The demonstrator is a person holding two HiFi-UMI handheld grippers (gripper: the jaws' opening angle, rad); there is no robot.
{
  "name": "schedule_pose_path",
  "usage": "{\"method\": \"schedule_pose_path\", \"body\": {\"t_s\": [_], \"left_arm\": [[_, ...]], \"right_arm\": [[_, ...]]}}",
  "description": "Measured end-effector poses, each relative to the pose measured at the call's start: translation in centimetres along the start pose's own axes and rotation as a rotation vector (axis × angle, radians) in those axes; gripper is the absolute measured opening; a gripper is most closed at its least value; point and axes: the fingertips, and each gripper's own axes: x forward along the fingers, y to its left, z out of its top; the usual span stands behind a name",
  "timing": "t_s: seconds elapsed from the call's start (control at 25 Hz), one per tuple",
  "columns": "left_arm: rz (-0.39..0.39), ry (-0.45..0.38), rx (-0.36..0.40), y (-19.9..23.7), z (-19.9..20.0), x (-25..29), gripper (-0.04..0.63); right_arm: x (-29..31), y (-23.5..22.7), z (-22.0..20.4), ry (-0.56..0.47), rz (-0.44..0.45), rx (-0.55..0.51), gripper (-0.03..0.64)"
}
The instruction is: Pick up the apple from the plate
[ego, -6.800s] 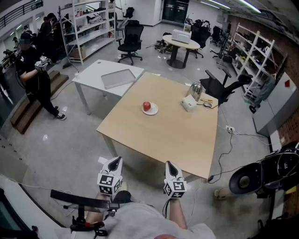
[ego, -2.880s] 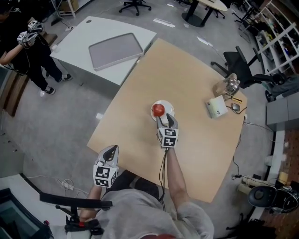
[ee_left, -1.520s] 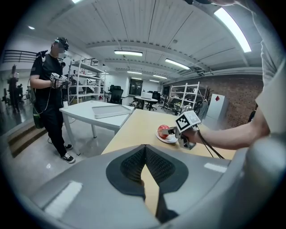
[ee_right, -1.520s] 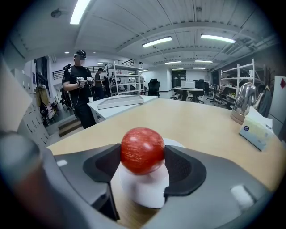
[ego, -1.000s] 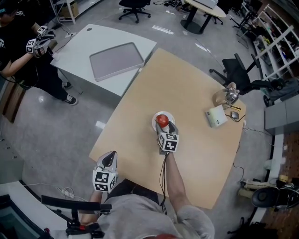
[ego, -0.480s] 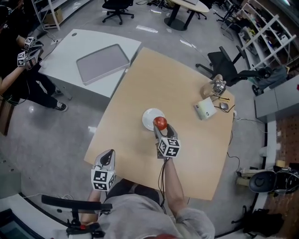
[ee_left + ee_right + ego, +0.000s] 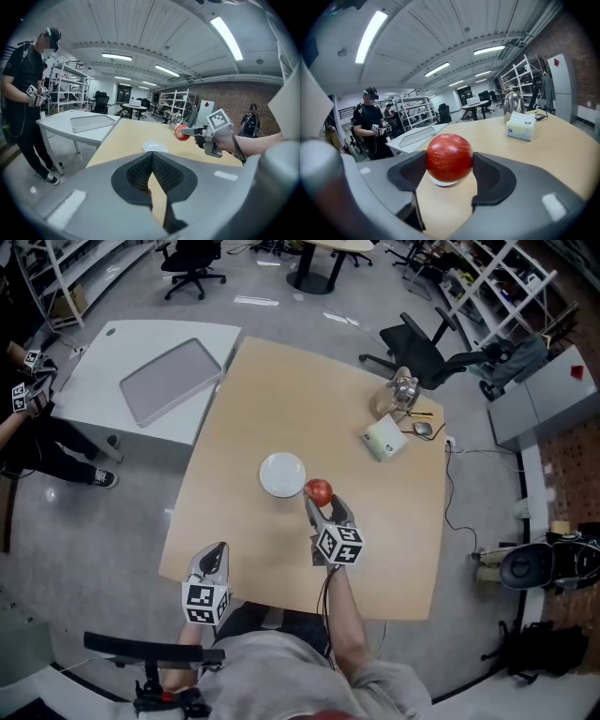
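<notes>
**A:** How far can the task be judged to have got?

**B:** The pick-up looks as good as done. The apple [image 7: 449, 157] is pinched between the two dark pads of the right gripper [image 7: 322, 506], one pad against each side. It is held in the air, clear of the white plate [image 7: 282, 474].

**A:** Is the plate touched at all?

**B:** No contact is seen. In the left gripper view the apple is shown well above the wooden table [image 7: 281, 381]. The plate is seen lying flat and bare on the table, just beside and below the fruit.

**A:** What is left, then?

**B:** Little, as far as can be told; only a steady hold is called for. No place for setting down is named in the task.

**A:** And the left gripper [image 7: 212, 561]?

**B:** It is held at the table's near edge, well apart from the apple. Its jaws are pressed together at the tips, and nothing is caught between them.

**A:** How is the apple to be described?

**B:** A round, glossy red fruit is shown, marked with faint paler streaks and a highlight on top. No stem can be made out. It is gripped about its widest part, so a slip is judged unlikely, though a smooth skin could be turned by a loose squeeze.

**A:** Is anything else seen on the table?

**B:** A tissue box [image 7: 521, 127] and a metal kettle [image 7: 512, 105] are seen at the far corner, well apart from the apple.
</notes>
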Motion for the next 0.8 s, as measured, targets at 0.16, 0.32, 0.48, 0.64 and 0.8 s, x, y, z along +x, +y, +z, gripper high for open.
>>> {"method": "schedule_pose_path", "body": {"t_s": [0.16, 0.32, 0.48, 0.64, 0.8], "left_arm": [[-0.046, 0.003, 0.034, -1.7, 0.4, 1.2, 0.02], [-0.094, -0.001, 0.059, -4.0, 1.1, 2.6, 0.02], [-0.147, -0.005, 0.082, -6.3, 1.9, 3.9, 0.02], [-0.206, 0.002, 0.107, -9.1, 2.1, 5.1, 0.02], [-0.26, 0.006, 0.133, -12.1, 2.3, 6.0, 0.02]], "right_arm": [[-2.1, -2.1, 0.5, -0.035, -0.034, 0.034, 0.314], [-4.7, -4.6, 0.7, -0.068, -0.074, 0.066, 0.314], [-7.4, -6.8, 0.7, -0.093, -0.115, 0.083, 0.314], [-10.0, -9.6, 0.3, -0.108, -0.164, 0.111, 0.314], [-12.6, -12.5, -0.2, -0.129, -0.213, 0.149, 0.314]]}}
